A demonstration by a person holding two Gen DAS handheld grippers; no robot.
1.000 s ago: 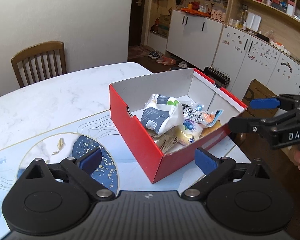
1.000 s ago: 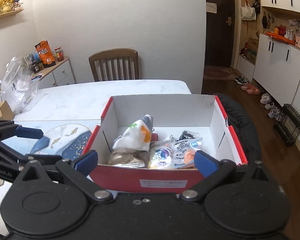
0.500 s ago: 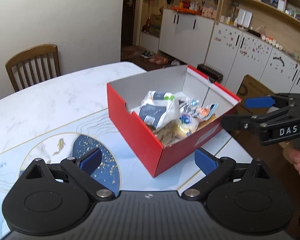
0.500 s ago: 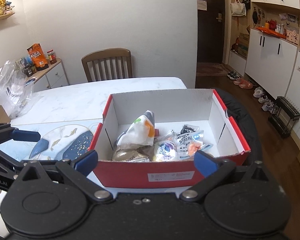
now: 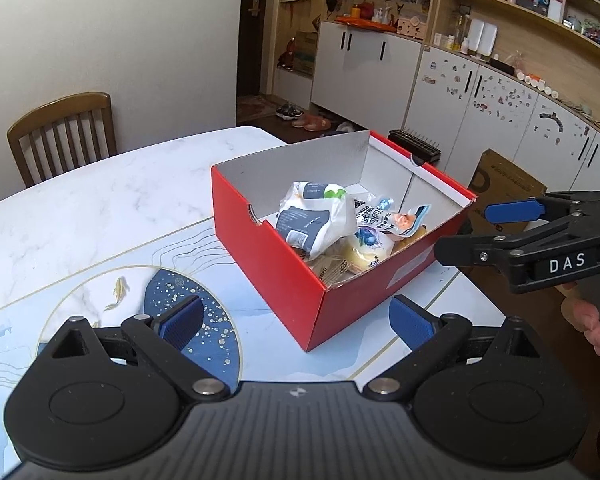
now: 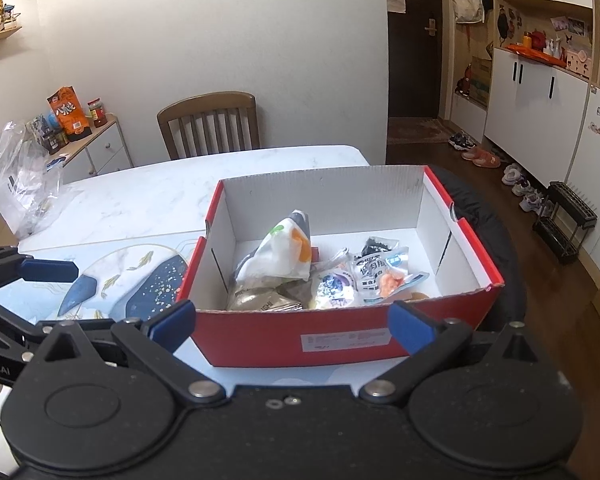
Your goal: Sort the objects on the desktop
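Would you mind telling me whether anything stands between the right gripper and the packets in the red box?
Only the box's near red wall stands before the right gripper. The packets lie behind it; the box top is open, so nothing blocks from above.

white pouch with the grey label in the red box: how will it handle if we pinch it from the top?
The white pouch looks soft and creased, so it will probably sag and fold under a top pinch. Its film looks glossy, so it may slip between the pads. It lies over other packets in the red box and may drag one along.
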